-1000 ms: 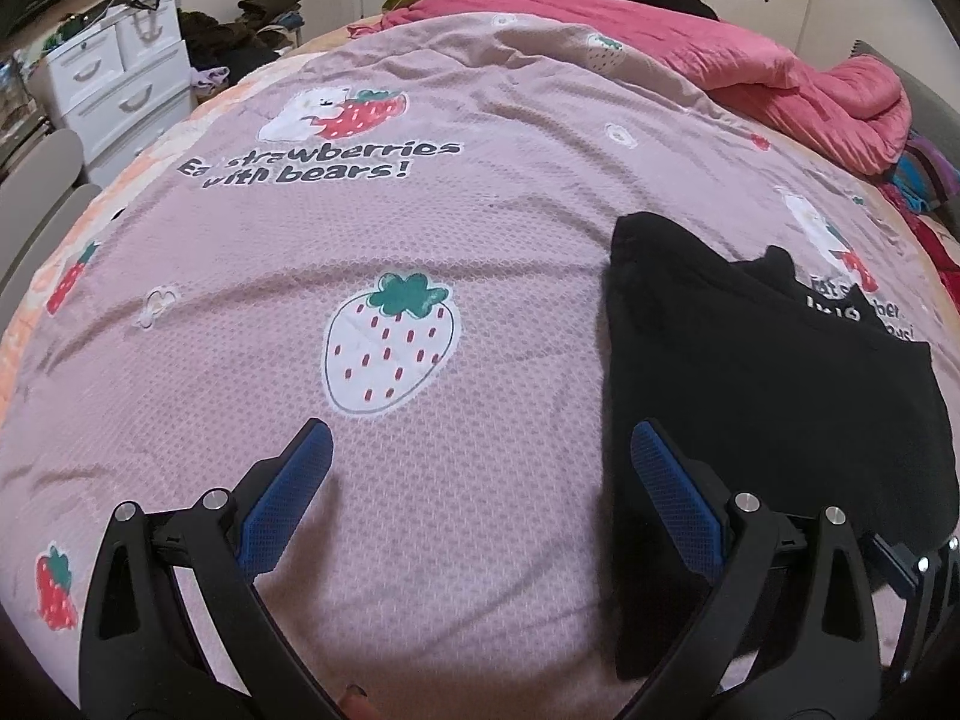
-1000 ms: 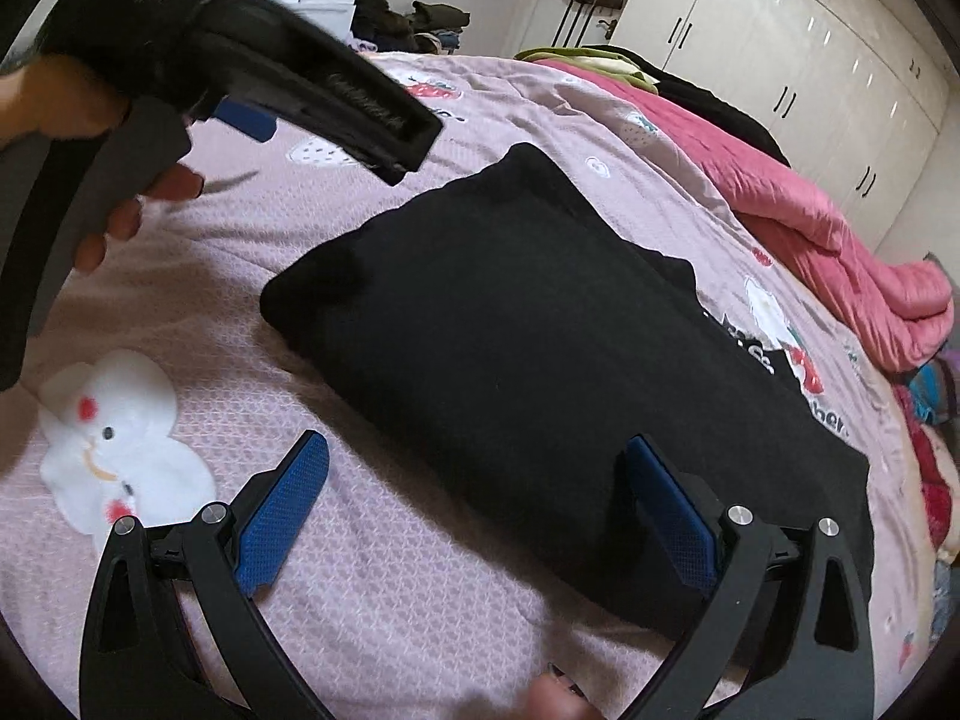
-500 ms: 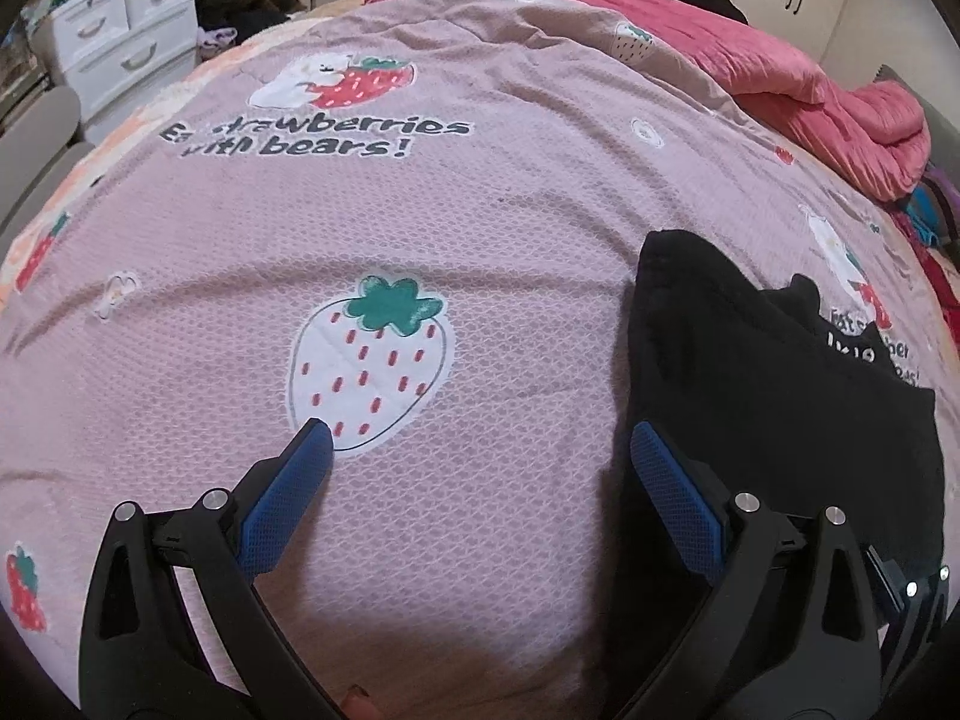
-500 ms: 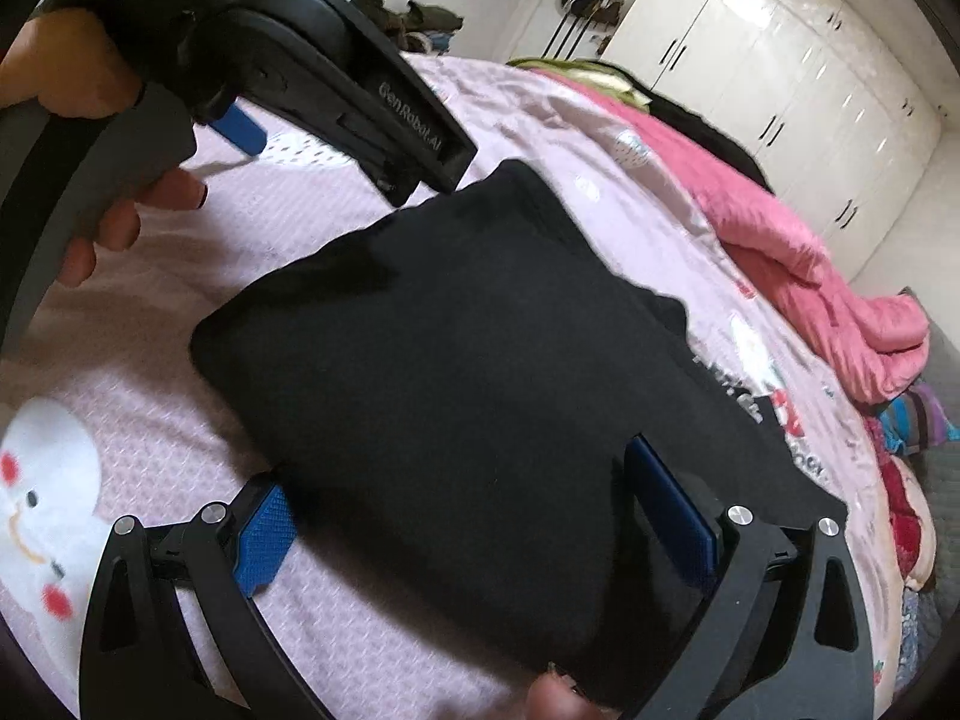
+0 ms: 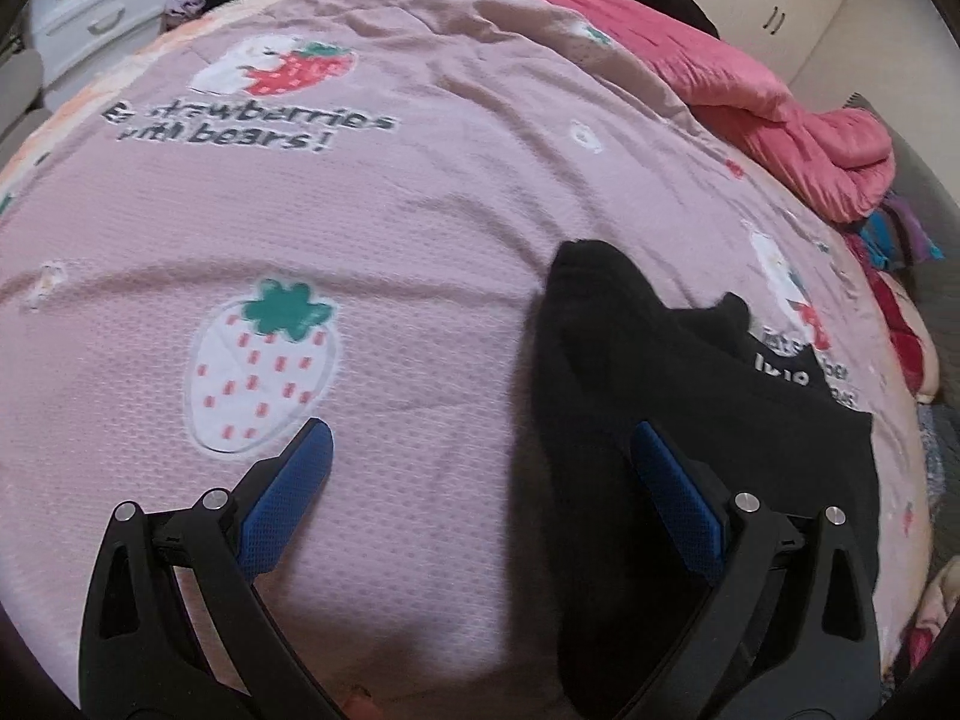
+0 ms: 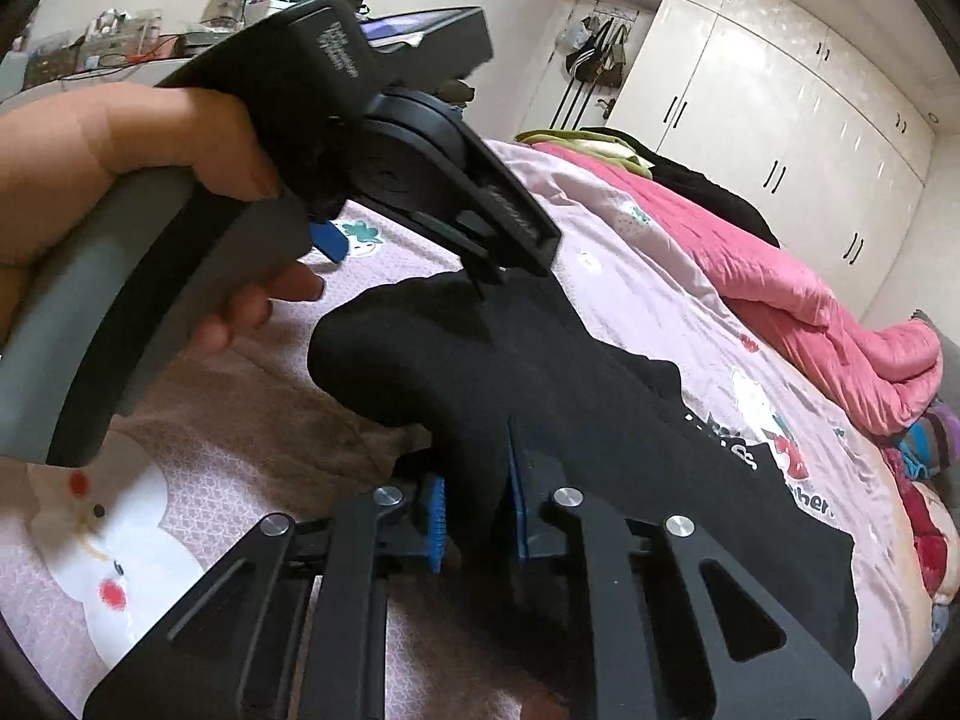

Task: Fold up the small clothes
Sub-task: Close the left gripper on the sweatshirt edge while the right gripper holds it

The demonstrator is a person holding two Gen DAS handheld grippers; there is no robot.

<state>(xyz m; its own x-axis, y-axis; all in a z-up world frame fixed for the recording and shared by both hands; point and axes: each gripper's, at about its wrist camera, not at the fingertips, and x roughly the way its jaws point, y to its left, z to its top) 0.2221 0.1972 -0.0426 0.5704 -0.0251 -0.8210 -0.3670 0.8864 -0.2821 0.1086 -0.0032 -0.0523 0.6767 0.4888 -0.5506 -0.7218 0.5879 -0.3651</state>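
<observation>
A black garment (image 5: 690,390) lies folded on the pink strawberry-print bedsheet (image 5: 420,210), right of centre in the left wrist view. My left gripper (image 5: 480,444) stands open just above the sheet, its right finger over the garment's left edge and nothing between the pads. In the right wrist view the black garment (image 6: 540,372) has its near edge bunched up and raised. My right gripper (image 6: 477,510) is closing its jaws, and the blue pads pinch that raised fold. A hand (image 6: 120,168) holds the left gripper's body above the garment's far corner.
A rumpled pink quilt (image 5: 780,120) lies along the far right of the bed, with colourful clothes (image 5: 888,240) beside it. White drawers (image 5: 96,18) stand at the far left. White wardrobes (image 6: 780,120) line the wall behind the bed.
My right gripper went from wide open to pinched on the garment's near edge, which now stands up off the sheet. The left gripper has tipped down and come nearer the garment's left edge.
</observation>
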